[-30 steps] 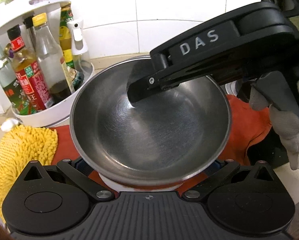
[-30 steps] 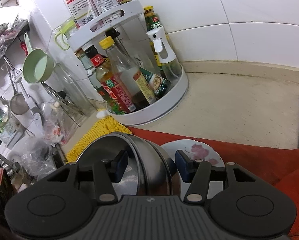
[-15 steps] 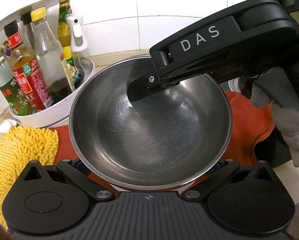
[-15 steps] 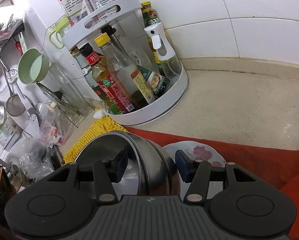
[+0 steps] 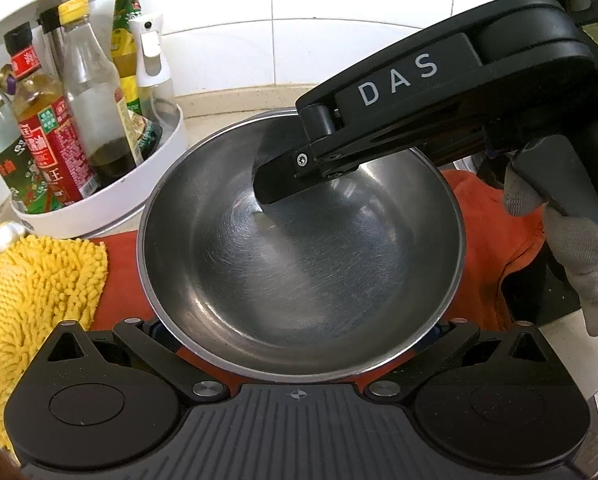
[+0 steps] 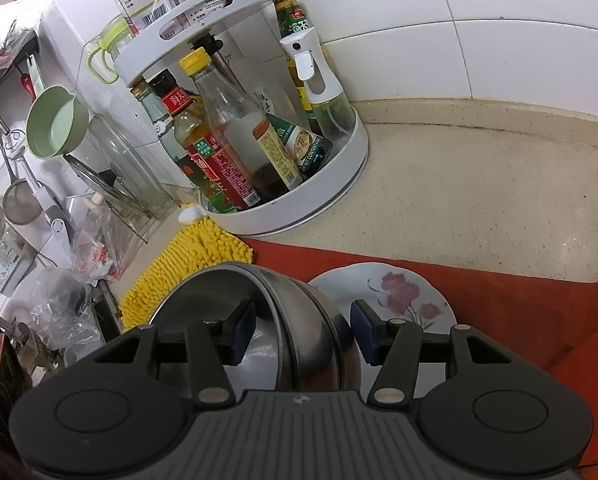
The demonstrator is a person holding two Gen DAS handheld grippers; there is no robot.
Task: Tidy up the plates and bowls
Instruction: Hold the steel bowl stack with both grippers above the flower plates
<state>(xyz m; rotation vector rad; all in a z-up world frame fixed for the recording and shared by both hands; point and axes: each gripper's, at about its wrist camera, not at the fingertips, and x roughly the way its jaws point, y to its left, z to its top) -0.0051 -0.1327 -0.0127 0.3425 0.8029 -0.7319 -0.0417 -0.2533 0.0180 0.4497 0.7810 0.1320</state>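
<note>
The steel bowl (image 5: 303,248) sits tilted over the red cloth (image 5: 495,236), its rim straddled by the right gripper (image 6: 303,334) — one blue pad (image 6: 241,330) inside the bowl, the other outside the wall, and neither visibly presses the metal, so the jaws stand part open around the rim. The left gripper (image 5: 299,344) reaches under the bowl's near edge with arms spread wide; its fingertips are hidden (whether they touch the bowl I cannot tell). A flowered plate (image 6: 399,296) lies on the cloth just beside the bowl — behind them stand a white bottle rack (image 6: 299,208) and a yellow mop cloth (image 6: 191,264).
</note>
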